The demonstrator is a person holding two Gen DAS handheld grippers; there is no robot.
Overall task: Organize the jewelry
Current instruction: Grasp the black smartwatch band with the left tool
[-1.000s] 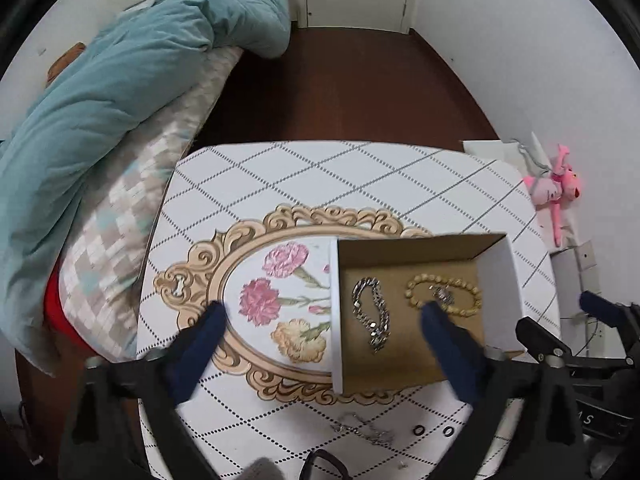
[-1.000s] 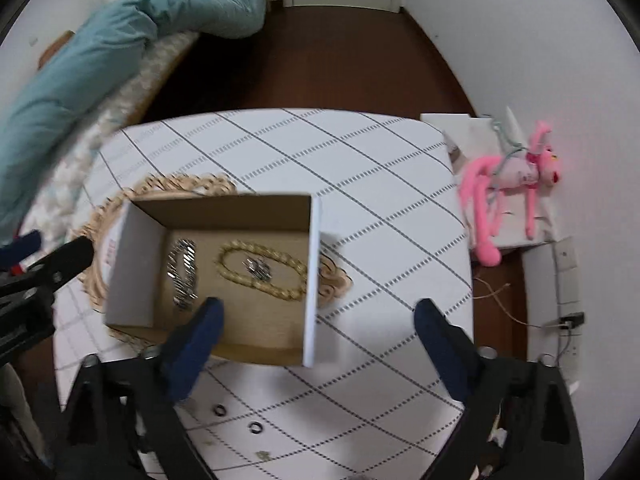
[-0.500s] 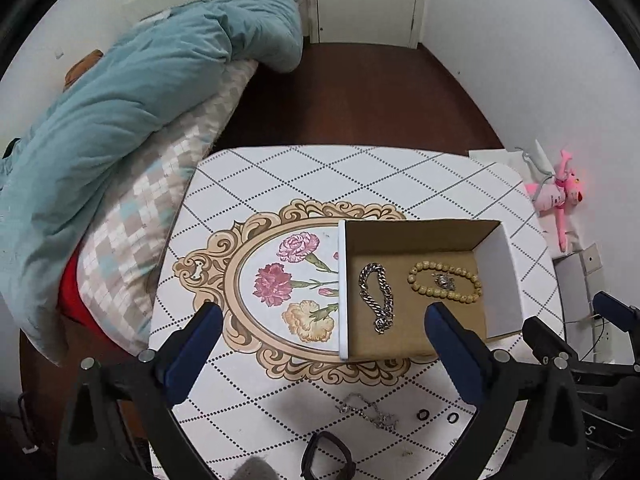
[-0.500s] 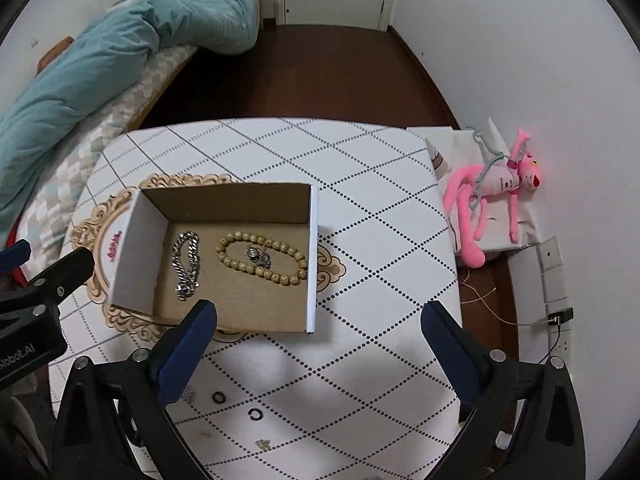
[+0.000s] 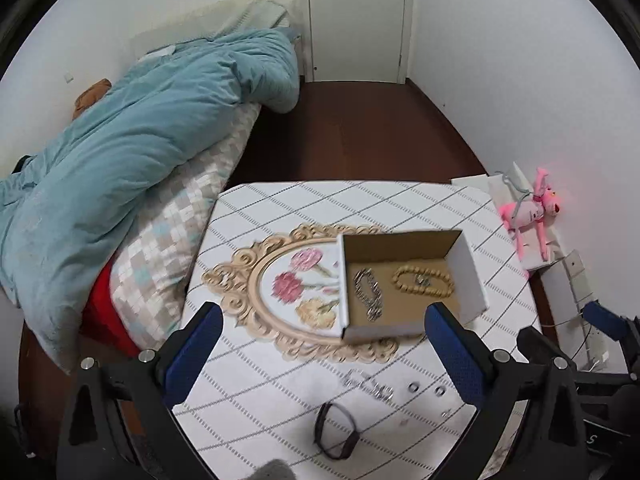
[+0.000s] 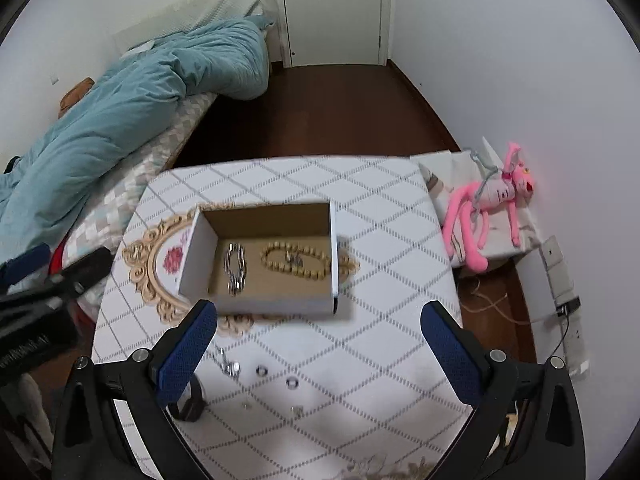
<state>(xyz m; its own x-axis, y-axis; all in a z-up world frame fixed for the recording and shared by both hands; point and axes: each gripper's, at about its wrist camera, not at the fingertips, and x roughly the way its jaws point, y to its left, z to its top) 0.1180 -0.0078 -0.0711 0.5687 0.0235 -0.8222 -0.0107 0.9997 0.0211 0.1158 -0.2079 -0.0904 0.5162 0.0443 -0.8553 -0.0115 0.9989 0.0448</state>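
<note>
Both grippers have pulled back and risen over the last second: the table now sits smaller and lower in each view, with the door and more floor showing. I judge this a withdrawal between picks, not a reach.

From the left: the left gripper (image 5: 318, 330) hangs with its blue fingers spread wide and nothing between them. Just past its left fingertip lies the gilt floral oval (image 5: 280, 292) printed on the tabletop; ahead of its right fingertip stands the open cardboard box (image 5: 466, 276), holding a silver chain bracelet (image 5: 368, 294) and a beaded bracelet (image 5: 422, 280). Loose pieces wait below the fingers: a black band (image 5: 336, 430), a small chain (image 5: 368, 386) and two rings (image 5: 426, 389).

The right gripper (image 6: 320, 332) is likewise wide apart and empty, the box (image 6: 256, 302) ahead of its left finger, the rings (image 6: 276, 376) between the fingers.

The table's near edge lies close to the loose pieces, so a nudge could send them off. To the right, the diamond-patterned tabletop (image 6: 392, 264) offers free room; a pink plush toy (image 6: 488, 208) lies beyond that edge.
</note>
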